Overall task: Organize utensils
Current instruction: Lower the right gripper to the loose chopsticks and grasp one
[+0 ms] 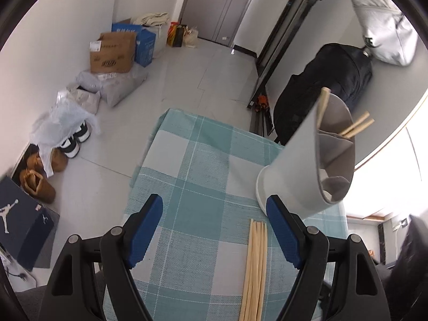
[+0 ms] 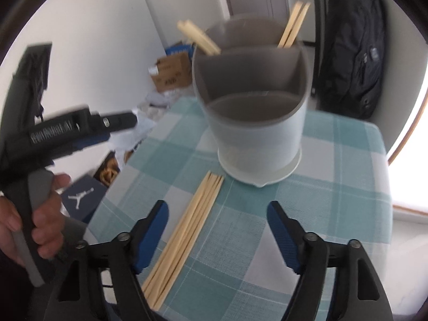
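A grey utensil holder [image 2: 254,123] with inner dividers stands on a teal checked tablecloth [image 2: 334,187]; chopsticks [image 2: 293,26] stick up out of its far compartments. A bundle of several loose chopsticks [image 2: 187,230] lies flat on the cloth in front of it. My right gripper [image 2: 218,214] hovers above the cloth, open, with the bundle passing just inside its left finger. In the left wrist view my left gripper [image 1: 215,208] is open over the cloth, the loose chopsticks [image 1: 255,267] near its right finger and the holder [image 1: 307,160] just beyond that finger. The left gripper's body [image 2: 67,131] and a hand [image 2: 42,214] show at the left of the right wrist view.
The table is small; its cloth edges drop to a tiled floor [image 1: 187,75]. Cardboard boxes [image 1: 112,53], bags and shoes [image 1: 75,139] line the wall on the left. A black backpack [image 2: 353,50] leans against the wall behind the table.
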{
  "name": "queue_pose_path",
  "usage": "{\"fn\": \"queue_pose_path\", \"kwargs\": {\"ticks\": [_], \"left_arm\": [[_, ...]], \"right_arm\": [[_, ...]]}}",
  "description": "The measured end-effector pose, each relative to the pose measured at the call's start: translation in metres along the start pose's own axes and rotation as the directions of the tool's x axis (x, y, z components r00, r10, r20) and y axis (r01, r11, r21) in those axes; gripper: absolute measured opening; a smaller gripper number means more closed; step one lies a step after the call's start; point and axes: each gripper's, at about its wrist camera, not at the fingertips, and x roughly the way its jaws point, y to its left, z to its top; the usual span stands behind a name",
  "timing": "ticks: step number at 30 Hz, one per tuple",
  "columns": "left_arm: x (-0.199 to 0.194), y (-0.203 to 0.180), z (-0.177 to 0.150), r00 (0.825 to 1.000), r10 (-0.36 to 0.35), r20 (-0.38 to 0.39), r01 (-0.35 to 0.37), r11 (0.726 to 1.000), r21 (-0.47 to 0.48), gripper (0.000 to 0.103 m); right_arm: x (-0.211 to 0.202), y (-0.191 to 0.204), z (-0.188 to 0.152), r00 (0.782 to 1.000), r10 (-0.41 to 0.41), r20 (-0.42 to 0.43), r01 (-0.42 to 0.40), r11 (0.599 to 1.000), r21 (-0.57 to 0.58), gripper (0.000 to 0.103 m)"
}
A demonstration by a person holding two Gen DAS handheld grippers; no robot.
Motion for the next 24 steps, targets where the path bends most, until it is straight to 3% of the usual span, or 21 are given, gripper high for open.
{"fn": "queue_pose_path", "kwargs": {"ticks": [2, 11, 17, 22, 24], "left_arm": [[0.002, 0.003, 0.000, 1.000, 0.008, -0.010, -0.008, 1.000, -0.009, 0.076], [0.000, 0.008, 0.001, 0.999, -0.009, -0.035, 0.008, 0.999, -0.037, 0.076], [0.002, 0.009, 0.003, 0.998, -0.021, -0.052, 0.018, 0.999, -0.051, 0.076], [0.004, 0.012, 0.005, 0.998, -0.015, -0.056, 0.012, 0.999, -0.053, 0.076], [0.003, 0.014, 0.004, 0.998, -0.023, -0.061, 0.019, 0.998, -0.066, 0.076]], "right_arm": [[0.011, 0.002, -0.001, 0.999, -0.014, -0.031, 0.014, 1.000, -0.008, 0.059], [0.053, 0.001, -0.001, 0.988, -0.061, -0.145, 0.064, 0.998, 0.016, 0.033], [0.061, 0.012, 0.005, 0.982, -0.087, -0.165, 0.084, 0.996, -0.025, 0.028], [0.064, 0.021, 0.010, 0.970, -0.159, -0.186, 0.147, 0.986, -0.076, 0.027], [0.064, 0.023, 0.010, 0.964, -0.178, -0.199, 0.164, 0.983, -0.086, 0.021]]}}
